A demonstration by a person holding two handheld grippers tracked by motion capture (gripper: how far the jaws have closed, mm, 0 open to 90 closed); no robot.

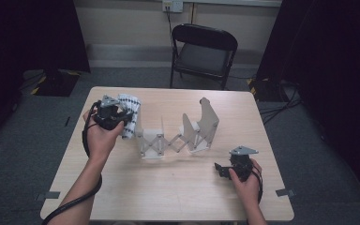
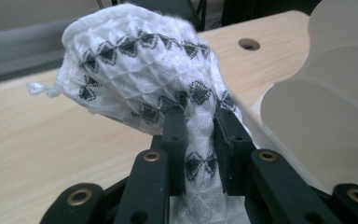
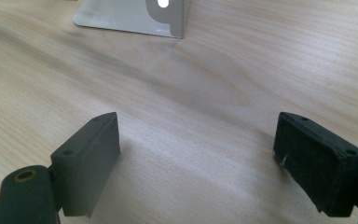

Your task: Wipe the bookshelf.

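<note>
**Cloth pinched in the left gripper, right gripper idle and spread**

From the high view, the left gripper [image 1: 113,116] sits in the upper left of the worktop [image 1: 178,187], held in the person's left hand [image 1: 102,136], with a white cloth [image 1: 130,115] hanging against it just beside the grey folding rack [image 1: 178,136]. That view is too small to show the grip itself. The left gripper view settles it: the jaws are pressed in on a bunched neck of the cloth [image 2: 135,74], pinching it, and the fabric balloons out above them at the centre of the frame. Its weave is white with rows of small black bow-like marks. A pale rack panel [image 2: 321,116] fills the right side of that frame, very near the cloth.

The right gripper [image 1: 225,169] lies low at the lower right of the worktop in the right hand [image 1: 246,180]. Its own view shows the two jaws spread wide with bare wood between them, and a corner of the rack's base [image 3: 135,16] at the top edge.

I can read no writing or brand anywhere.

The worktop is pale wood grain. Beyond it stand a black folding chair [image 1: 204,51], grey carpet, dark curtains at both sides and a wall socket [image 1: 172,5] at the top.
</note>
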